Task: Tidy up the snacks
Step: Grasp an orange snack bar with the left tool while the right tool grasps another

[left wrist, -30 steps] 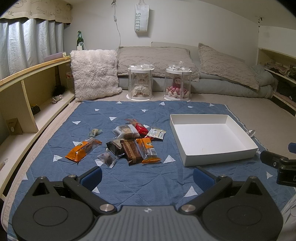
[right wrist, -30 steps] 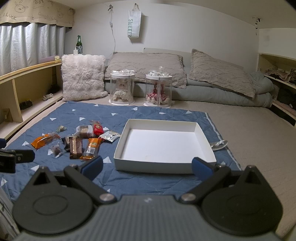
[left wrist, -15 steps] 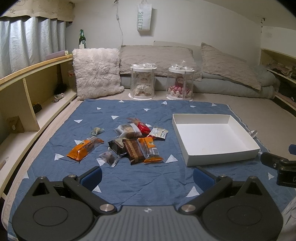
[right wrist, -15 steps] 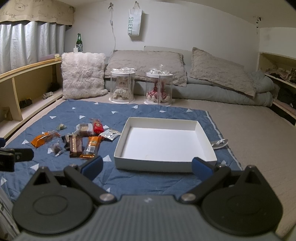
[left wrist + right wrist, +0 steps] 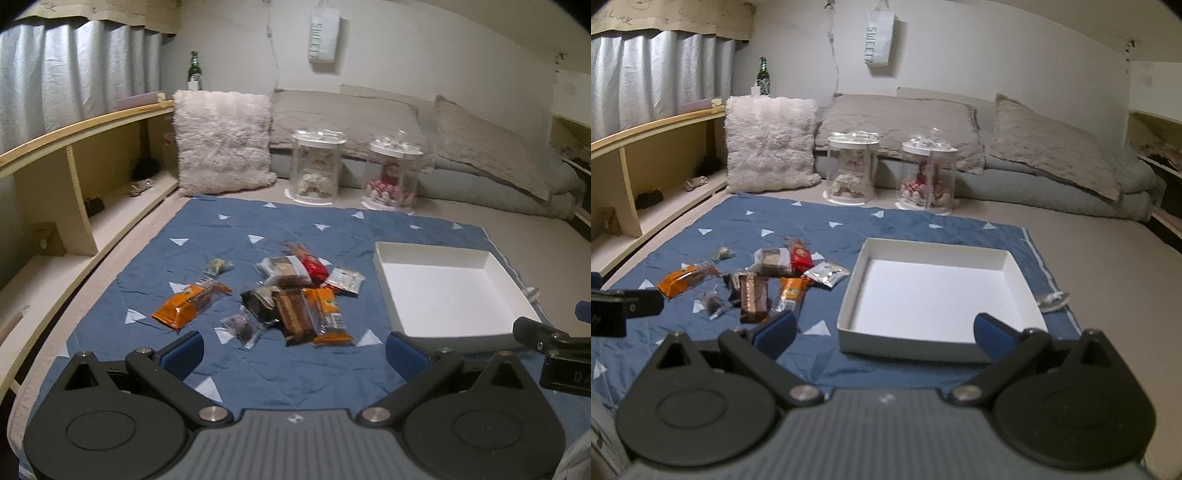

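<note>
Our left gripper (image 5: 293, 350) gapes wide, empty; so does the right gripper (image 5: 884, 334). Snacks (image 5: 291, 295) lie at 12 o'clock of the left fingers (image 5: 183, 349) (nearer hand), brown bar's (image 5: 295, 315) long axis running away. Box (image 5: 450, 288) sits at 2 o'clock, unfilled.

Both fisheye views sit low, just above the near edge of the blue triangle-patterned quilted mat (image 5: 295, 229), facing the far grey bedding. The left view looks over the mat's left half, the right over its right; both share the shallow white cardboard tray (image 5: 1012, 258).
</note>
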Motion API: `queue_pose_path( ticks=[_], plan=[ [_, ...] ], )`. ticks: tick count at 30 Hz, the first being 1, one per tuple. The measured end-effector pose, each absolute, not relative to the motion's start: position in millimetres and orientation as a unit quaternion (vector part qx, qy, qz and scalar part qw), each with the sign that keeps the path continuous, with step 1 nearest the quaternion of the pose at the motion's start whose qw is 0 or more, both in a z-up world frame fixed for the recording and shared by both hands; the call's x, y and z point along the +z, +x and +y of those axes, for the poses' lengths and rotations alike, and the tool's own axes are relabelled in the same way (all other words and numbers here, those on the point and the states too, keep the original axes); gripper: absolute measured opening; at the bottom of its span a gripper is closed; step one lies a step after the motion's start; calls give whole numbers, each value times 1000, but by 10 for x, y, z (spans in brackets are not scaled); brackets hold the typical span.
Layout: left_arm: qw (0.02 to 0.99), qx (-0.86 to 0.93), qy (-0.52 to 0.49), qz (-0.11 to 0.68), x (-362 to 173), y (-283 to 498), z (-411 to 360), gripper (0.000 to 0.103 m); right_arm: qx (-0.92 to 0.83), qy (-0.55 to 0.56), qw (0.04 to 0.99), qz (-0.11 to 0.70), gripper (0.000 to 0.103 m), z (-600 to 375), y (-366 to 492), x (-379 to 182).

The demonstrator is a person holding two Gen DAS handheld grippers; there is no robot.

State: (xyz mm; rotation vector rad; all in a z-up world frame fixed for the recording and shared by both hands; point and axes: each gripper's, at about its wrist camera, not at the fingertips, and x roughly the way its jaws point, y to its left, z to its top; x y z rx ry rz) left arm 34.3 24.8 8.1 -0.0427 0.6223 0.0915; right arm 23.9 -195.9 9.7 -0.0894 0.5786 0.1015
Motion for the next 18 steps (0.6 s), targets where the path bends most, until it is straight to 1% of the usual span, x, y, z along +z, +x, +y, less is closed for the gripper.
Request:
queue_pose_path(
  ticks=[9,18],
  plan=[
    [952,74,-25,297,180,611,450,103,80,-51,955,282,103,-1832,473,122],
    [947,104,-36,301,215,1104,724,103,107,-54,949,290,103,-1699,870,119]
  ],
)
